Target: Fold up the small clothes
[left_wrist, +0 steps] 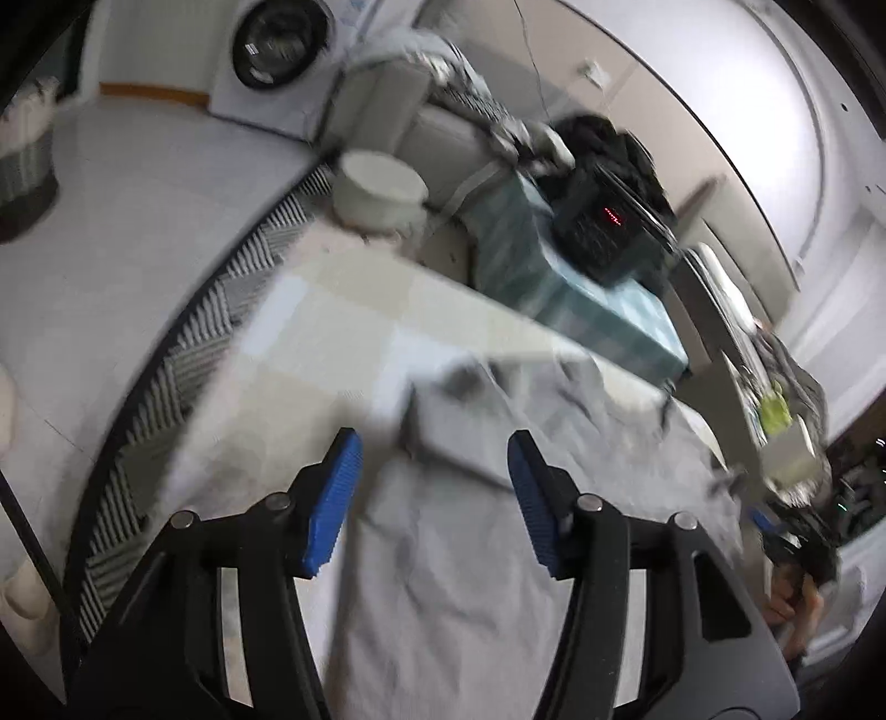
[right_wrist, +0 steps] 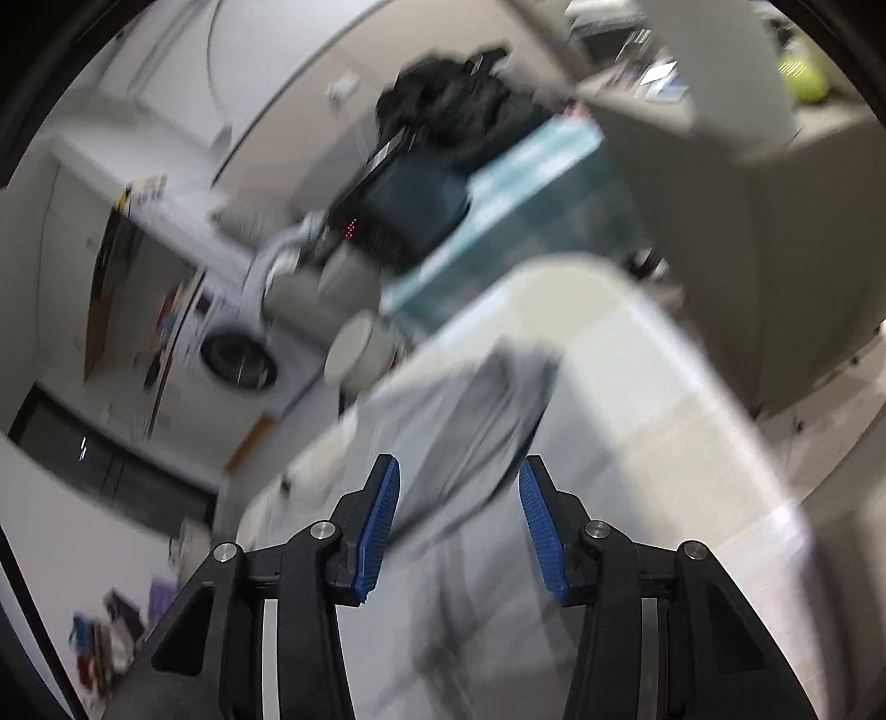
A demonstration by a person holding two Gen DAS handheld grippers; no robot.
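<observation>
Grey garment (left_wrist: pixel 443 554) covers pale table (left_wrist: pixel 310 332); washing machine (left_wrist: pixel 271 50) beyond.

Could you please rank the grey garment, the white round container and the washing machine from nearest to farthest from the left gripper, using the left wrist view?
From the left gripper, whose jaws stand open:
1. Grey garment, lying on the table directly under and ahead of the fingers.
2. White round container, beyond the table's far edge, slightly left.
3. Washing machine, at the back, upper left.

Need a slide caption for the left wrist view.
Left gripper open above a grey garment spread on the pale table.
</observation>
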